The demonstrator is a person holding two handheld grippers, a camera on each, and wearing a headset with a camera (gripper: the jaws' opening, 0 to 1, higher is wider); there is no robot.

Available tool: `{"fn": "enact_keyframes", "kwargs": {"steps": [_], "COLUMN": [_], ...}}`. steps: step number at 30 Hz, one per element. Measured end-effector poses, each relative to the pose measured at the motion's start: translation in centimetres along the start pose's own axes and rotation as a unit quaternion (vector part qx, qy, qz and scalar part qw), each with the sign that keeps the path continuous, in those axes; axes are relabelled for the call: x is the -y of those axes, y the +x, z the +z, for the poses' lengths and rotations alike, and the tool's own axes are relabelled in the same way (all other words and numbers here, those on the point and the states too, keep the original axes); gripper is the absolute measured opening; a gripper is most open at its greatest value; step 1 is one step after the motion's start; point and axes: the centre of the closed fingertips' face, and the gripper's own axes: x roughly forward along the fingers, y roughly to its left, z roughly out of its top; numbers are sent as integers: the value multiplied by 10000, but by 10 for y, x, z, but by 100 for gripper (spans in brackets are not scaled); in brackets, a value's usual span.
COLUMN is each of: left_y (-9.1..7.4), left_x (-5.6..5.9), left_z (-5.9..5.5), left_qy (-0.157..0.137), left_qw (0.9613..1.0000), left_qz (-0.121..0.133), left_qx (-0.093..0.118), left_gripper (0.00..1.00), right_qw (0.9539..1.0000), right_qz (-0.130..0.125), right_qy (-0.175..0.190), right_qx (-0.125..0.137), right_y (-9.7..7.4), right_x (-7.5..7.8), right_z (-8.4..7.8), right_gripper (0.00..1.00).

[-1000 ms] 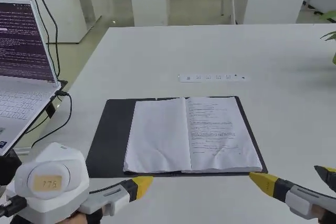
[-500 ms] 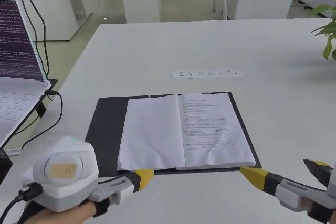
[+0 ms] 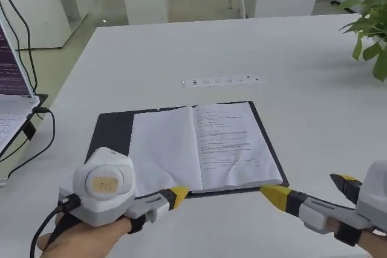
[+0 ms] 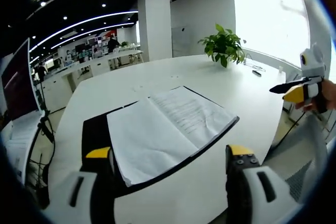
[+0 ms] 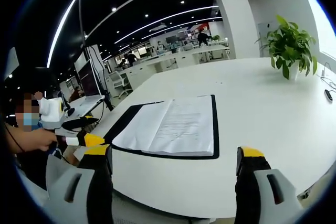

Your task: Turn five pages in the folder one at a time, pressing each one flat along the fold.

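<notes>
1. The white tabletop [image 3: 314, 113] carries everything. Its middle is bare, probably so that pages can swing over without catching on anything.
2. The black folder [image 3: 112, 134] lies open and flat close to the tabletop's near edge, with its fold running away from the person. That puts both halves within reach of either hand.
3. A blank page [image 3: 160, 152] lies on the folder's left half and a printed page [image 3: 233, 140] tops the stack on its right half.
4. The right gripper [image 5: 173, 151] hovers off the folder's near right corner with its jaws wide apart and holding nothing. It looks set to take the printed page's corner.
5. The left gripper [image 4: 169, 152] sits at the blank page's near edge, also spread and empty. It is likely waiting to press along the fold.
6. A white power strip [image 3: 221, 80] lies beyond the folder toward the far edge, out of the way.
</notes>
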Motion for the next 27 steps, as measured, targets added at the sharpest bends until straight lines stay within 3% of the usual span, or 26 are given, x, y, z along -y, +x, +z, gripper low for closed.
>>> {"fn": "enact_keyframes", "kwargs": {"steps": [18,27], "left_y": [72,114], "left_x": [45,72], "left_z": [18,15], "left_qy": [283,475], "left_qw": [9985,9964], "left_qz": [-468,-698], "left_qx": [-7,-76], "left_gripper": [79,72], "right_qw": [9996,9993], "right_qz": [-162,-192], "right_qy": [204,301], "right_qx": [74,120], "right_y": [-8,-12], "right_x": [1,-1], "right_z": [-6,-8], "right_gripper": [97,96]}}
